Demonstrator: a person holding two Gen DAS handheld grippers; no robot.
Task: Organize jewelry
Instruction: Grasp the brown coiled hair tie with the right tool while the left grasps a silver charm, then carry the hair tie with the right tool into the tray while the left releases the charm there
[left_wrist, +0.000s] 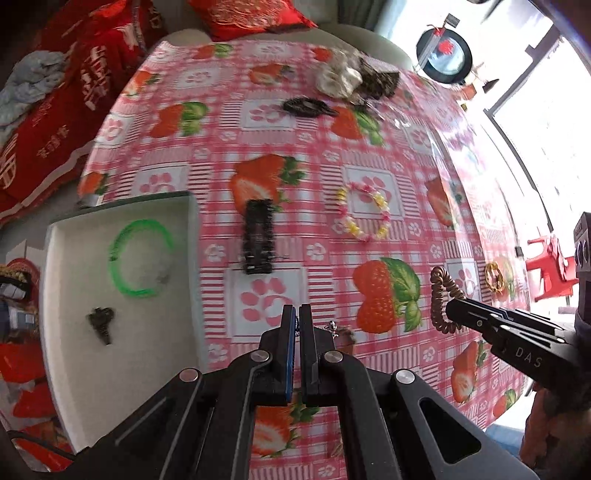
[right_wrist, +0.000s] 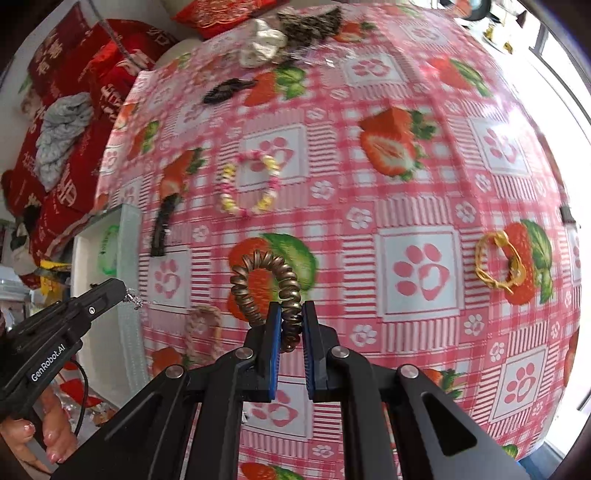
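Left gripper (left_wrist: 297, 314) has its fingers pressed together on a thin silver chain (right_wrist: 133, 298); in the right wrist view the chain dangles from the tip, just over the edge of the white tray (left_wrist: 122, 347). Right gripper (right_wrist: 291, 314) has its fingers pinching a bronze spiral hair tie (right_wrist: 264, 284) at its lower coil, rest of the loop standing up above the fingers, over a strawberry print on the desk (left_wrist: 369, 155) w/ its pink check strawberry-and-paw cloth. Inside the tray: green bangle (left_wrist: 138, 258) and a small dark charm (left_wrist: 101, 323), apart from each other. Tray sits at the desk's left edge. On the cloth just right of the tray lies a black hair clip (left_wrist: 258, 236), then a pink-yellow beaded bracelet (left_wrist: 364, 212) further right, not touching. A gold chain bracelet (right_wrist: 498, 264) lies well apart toward the window side. Black oval hair clip (left_wrist: 306, 107) sits nearer the far edge, close to a cream scrunchie (left_wrist: 338, 79) that touches a dark patterned scrunchie (left_wrist: 380, 81). A braided pinkish loop (right_wrist: 203, 328) lies on the cloth near the tray, below the left gripper's tip. A hand (right_wrist: 48, 435) grips the left handle. Red bedding (left_wrist: 74, 92) beyond the desk.
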